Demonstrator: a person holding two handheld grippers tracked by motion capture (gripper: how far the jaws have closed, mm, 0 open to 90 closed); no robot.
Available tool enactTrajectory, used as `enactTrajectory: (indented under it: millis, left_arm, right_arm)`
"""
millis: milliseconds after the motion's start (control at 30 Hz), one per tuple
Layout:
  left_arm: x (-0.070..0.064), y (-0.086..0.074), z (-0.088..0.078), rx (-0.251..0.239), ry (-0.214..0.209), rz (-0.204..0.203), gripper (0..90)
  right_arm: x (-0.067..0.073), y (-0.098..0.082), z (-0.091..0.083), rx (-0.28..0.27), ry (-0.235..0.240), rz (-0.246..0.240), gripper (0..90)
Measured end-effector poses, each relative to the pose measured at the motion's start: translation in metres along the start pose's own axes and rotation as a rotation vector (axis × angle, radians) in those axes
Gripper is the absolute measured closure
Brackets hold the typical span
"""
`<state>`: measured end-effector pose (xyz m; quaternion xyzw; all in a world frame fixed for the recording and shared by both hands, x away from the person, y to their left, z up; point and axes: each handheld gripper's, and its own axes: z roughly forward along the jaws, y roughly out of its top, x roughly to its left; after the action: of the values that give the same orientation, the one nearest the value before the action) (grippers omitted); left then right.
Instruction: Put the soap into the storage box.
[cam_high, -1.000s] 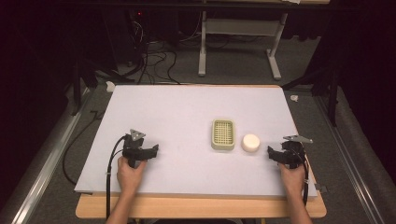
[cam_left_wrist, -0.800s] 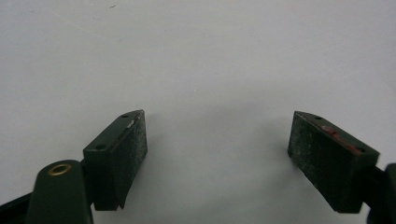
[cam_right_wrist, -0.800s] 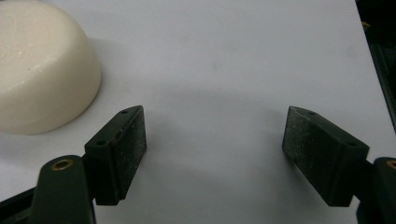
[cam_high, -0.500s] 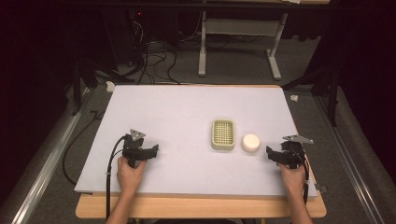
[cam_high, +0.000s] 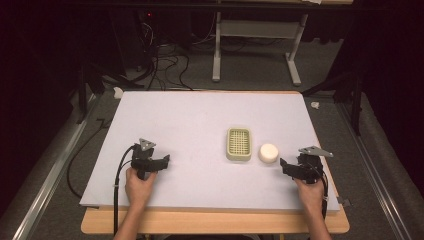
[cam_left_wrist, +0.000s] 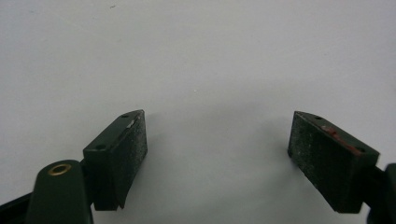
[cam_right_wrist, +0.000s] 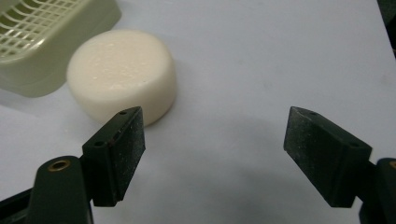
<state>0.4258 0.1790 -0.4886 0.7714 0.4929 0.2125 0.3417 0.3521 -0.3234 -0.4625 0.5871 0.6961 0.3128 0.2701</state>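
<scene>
Your left gripper (cam_high: 161, 163) sat low over the white table cover (cam_high: 200, 120), held in your left hand (cam_high: 139, 184), with its jaws spread wide and nothing between them. In the left gripper view, the left gripper (cam_left_wrist: 217, 140) had only bare white surface ahead of its two dark pads, and the gap between them was empty.

Your right gripper (cam_high: 284, 166) was held in your right hand (cam_high: 311, 191) near the table's right edge, its jaws likewise wide apart and gripping nothing. In the right gripper view, the right gripper (cam_right_wrist: 212, 135) had the round white soap (cam_right_wrist: 122, 74) lying just ahead of its left jaw and off to that side, not between the jaws; whether the jaw tip touched the soap could not be told. Beyond the soap, farther ahead and to the left, stood the pale green soap dish (cam_right_wrist: 51, 42) with its slatted grid, right beside the soap.

From above, the soap (cam_high: 268, 152) lay just ahead of your right gripper, and the soap dish (cam_high: 238, 144) sat past it, well apart from your left gripper.
</scene>
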Motion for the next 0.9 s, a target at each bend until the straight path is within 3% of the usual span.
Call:
enactTrajectory:
  millis: [333,900]
  left_arm:
    - [0.000,0.000,0.000,0.000,0.000,0.000,20.1]
    - [0.000,0.000,0.000,0.000,0.000,0.001,20.1]
  right_arm:
    - [0.014,-0.001,-0.008,-0.024,0.062,-0.033,16.4]
    - [0.034,0.004,-0.009,-0.051,0.095,-0.067,14.3]
